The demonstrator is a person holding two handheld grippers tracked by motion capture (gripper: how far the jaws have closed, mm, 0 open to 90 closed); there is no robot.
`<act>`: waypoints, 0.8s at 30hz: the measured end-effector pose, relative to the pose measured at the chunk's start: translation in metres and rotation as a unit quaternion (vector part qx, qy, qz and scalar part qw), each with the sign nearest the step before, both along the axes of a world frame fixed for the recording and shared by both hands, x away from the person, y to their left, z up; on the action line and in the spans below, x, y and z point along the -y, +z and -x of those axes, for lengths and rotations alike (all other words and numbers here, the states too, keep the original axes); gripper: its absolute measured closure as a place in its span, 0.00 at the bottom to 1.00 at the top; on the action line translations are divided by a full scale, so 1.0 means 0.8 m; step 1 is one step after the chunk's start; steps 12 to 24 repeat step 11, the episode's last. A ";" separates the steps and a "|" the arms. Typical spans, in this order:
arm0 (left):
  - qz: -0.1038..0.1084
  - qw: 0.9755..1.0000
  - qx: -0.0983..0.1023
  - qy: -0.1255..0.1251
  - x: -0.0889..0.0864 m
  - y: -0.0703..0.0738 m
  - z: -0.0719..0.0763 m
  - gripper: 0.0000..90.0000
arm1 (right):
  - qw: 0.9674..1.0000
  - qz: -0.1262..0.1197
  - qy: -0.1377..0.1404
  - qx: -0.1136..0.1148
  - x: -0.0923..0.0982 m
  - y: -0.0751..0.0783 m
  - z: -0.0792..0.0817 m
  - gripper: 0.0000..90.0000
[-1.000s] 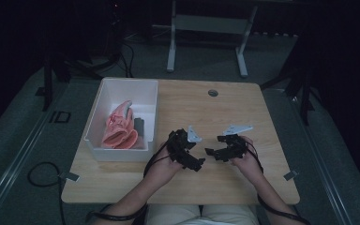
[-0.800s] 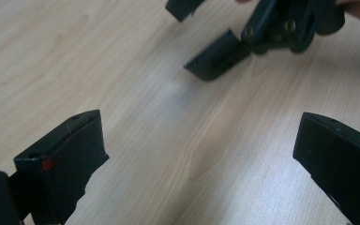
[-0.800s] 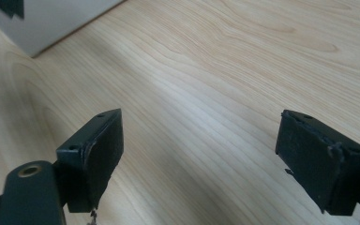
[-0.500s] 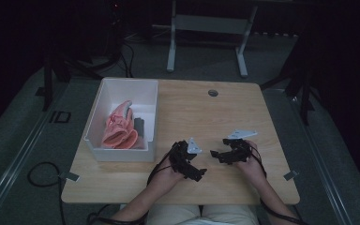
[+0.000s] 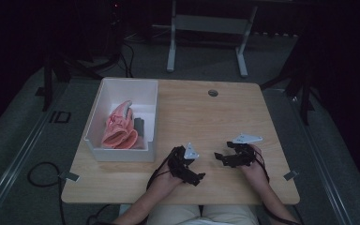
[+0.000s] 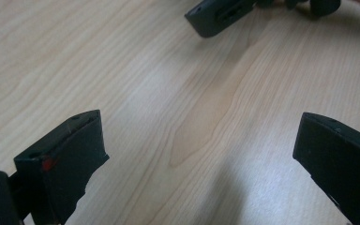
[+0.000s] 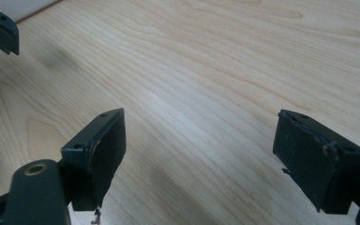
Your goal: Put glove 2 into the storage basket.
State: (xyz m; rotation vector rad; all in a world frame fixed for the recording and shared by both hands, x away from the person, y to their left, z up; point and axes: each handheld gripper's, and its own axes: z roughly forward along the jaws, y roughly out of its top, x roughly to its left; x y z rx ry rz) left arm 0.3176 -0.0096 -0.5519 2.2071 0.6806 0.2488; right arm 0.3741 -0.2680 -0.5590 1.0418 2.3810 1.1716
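The pink glove [image 5: 118, 129] lies in the white bin [image 5: 104, 96], long axis toward the bin's far wall; left gripper [image 5: 194, 174] is nearer the bin than right gripper [image 5: 220, 157], both released, empty

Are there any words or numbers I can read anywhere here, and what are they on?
No readable text anywhere.
Pink gloves in the white bin: dark marks, too small and blurred to read.
Floor marking left of the table: blurred, cannot be read for sure.
Left gripper and right gripper: no lettering, only a red dot on one left jaw.
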 end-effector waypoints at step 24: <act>0.002 1.000 -0.004 -0.005 -0.001 -0.006 0.003 0.02 | 1.000 0.004 -0.005 0.004 0.002 -0.008 -0.001 0.18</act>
